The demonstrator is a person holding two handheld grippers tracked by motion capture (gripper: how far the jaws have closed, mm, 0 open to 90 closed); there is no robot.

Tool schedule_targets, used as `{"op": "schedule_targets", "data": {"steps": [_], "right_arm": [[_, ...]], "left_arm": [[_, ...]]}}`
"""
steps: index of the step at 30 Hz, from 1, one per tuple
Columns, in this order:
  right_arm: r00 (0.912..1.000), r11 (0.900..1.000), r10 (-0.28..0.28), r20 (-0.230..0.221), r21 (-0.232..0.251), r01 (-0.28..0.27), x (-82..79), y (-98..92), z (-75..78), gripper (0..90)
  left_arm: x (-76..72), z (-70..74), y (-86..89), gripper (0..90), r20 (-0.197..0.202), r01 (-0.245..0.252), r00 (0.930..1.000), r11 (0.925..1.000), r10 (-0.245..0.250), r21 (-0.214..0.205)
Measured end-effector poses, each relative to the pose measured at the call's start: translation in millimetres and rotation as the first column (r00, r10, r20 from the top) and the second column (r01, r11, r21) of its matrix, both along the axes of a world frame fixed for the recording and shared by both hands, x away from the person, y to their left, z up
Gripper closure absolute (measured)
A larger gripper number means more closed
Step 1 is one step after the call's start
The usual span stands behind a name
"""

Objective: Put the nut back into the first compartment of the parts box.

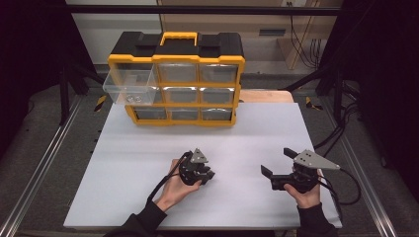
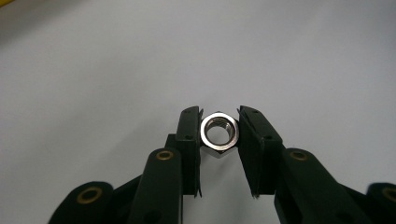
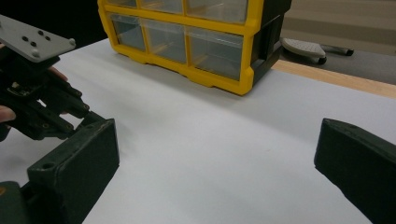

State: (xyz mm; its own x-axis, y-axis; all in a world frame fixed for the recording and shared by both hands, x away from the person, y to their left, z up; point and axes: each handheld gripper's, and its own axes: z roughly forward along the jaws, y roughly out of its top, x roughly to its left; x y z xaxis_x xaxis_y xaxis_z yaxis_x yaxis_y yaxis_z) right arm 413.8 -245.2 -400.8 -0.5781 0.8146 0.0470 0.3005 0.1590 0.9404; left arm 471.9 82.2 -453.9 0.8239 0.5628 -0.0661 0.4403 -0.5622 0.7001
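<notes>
A shiny steel hex nut [image 2: 219, 134] sits between the two black jaws of my left gripper [image 2: 219, 117], just above the white table, and both pads press on its sides. That left gripper [image 1: 203, 173] is low over the table's front middle and also appears in the right gripper view [image 3: 44, 109]. My right gripper [image 1: 277, 161] rests at the front right with its jaws wide apart and nothing between them [image 3: 215, 158]. A yellow and black drawer organiser [image 1: 178, 79] stands at the back of the table. Its top-left clear drawer [image 1: 129, 86] is pulled out, with small metal parts [image 1: 132, 98] inside.
The white table top [image 1: 148, 163] ends at a wooden strip [image 1: 267, 96] behind the organiser. Metal frame rails [image 1: 39, 163] run along both sides. Cables [image 1: 346, 187] trail off the right gripper near the table's right edge.
</notes>
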Motion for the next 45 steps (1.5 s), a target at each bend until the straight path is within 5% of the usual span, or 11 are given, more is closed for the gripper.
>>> {"op": "schedule_targets", "data": {"steps": [13,45], "right_arm": [[1.0000,1.0000,-0.003,0.000,0.000,0.003,-0.1,-0.5,-0.2,0.5],[1.0000,1.0000,0.001,-0.008,-0.002,-0.001,0.8,0.0,-1.7,0.5]], "left_arm": [[-4.3,24.4,18.8,69.4,0.010,-0.023,0.9997,0.9977,0.024,-0.064],[-7.9,68.3,60.9,69.4,0.043,-0.034,0.9984,0.9938,0.038,-0.106]]}}
